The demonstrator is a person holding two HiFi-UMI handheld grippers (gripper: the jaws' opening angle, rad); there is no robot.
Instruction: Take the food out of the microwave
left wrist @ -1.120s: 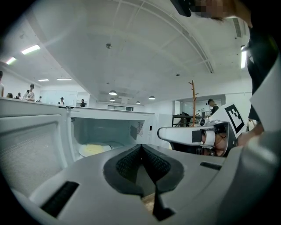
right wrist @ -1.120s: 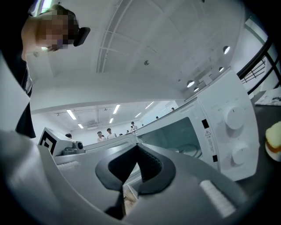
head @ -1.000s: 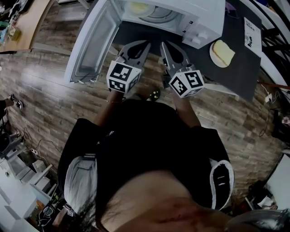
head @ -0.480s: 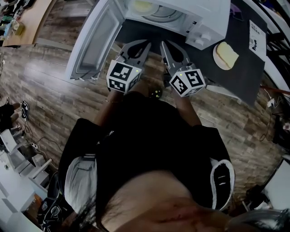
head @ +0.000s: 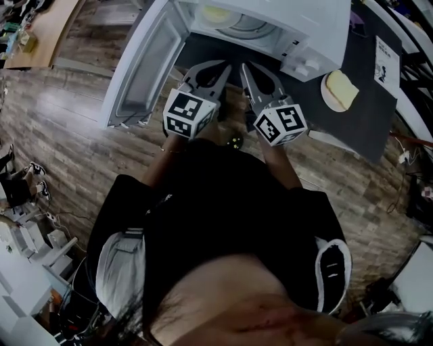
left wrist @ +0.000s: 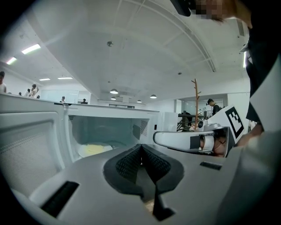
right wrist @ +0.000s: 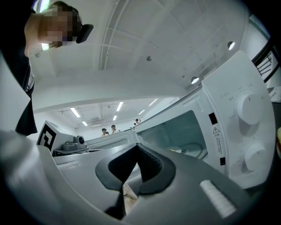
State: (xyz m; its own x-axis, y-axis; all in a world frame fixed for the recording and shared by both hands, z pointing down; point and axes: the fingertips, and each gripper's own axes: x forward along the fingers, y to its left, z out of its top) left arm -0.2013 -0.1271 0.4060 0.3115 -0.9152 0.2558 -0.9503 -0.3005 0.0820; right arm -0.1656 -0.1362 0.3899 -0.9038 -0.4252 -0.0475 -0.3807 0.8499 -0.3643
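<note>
Food (head: pixel 215 12): pale yellow, lying in the left part of the microwave's cavity. It is ahead of both claws, a little left of the left claw's tips, and neither claw touches it.
Microwave (head: pixel 308 37): white, standing on the bench with its open cavity facing the claws. Its panel with two knobs is to the right of the right claw.
Door (head: pixel 139 67): swung wide open, to the left of the left claw.
Left claw (head: pixel 225 66): jaws pressed together with nothing between them. The tips are near the cavity mouth and outside it, pointing slightly down.
Right claw (head: pixel 245 67): jaws pressed together and empty. It is held level just beside the left claw, the two sets of tips close together.
Plate (head: pixel 326 101): round, with a pale yellow slab on it. It sits on the bench to the right of the right claw, beyond the knob panel.
Bench (head: pixel 365 128): dark top, running right from the claws.
Paper (head: pixel 385 57): a printed white sheet on the bench, further right than the plate.
Floor (head: pixel 67 128): wooden planks, beneath and left of the claws.
Person (head: pixel 223 223): in a dark top, behind the claws, holding one in each hand.
</note>
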